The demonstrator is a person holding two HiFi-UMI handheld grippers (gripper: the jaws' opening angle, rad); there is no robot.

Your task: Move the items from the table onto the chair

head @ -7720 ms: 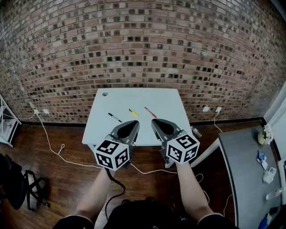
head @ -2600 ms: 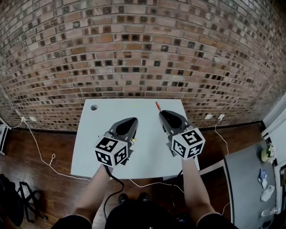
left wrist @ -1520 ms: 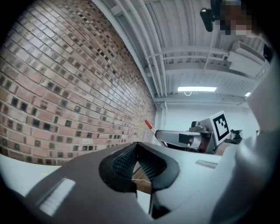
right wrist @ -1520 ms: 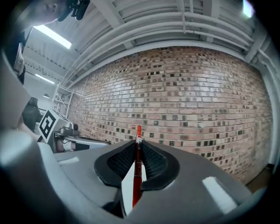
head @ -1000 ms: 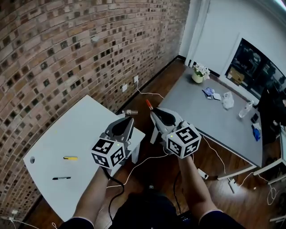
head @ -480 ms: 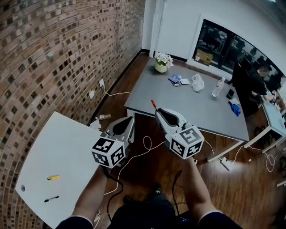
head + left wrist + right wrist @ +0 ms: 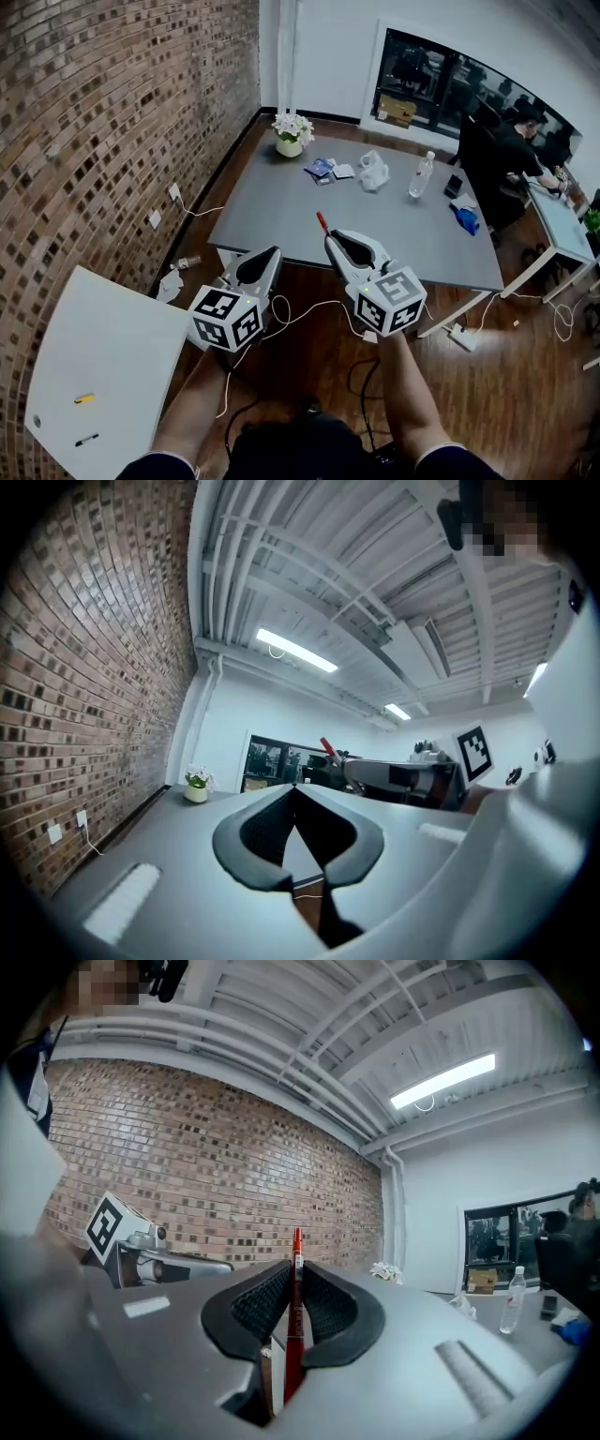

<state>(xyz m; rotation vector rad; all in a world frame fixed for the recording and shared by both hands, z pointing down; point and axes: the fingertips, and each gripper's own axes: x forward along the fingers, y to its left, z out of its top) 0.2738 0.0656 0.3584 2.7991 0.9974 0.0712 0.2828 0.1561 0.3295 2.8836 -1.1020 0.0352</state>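
The right gripper [image 7: 330,238] has its jaws closed on a red pen [image 7: 295,1321], carried upright over the floor, away from the white bench [image 7: 103,337]. The grip is narrow, so a quick swing could tilt the pen or drop it. The left gripper [image 7: 295,797] has its jaws together on nothing, and a yellow pen [image 7: 84,398] and a black pen [image 7: 86,438] lie on the bench; I see no free chair to aim for.
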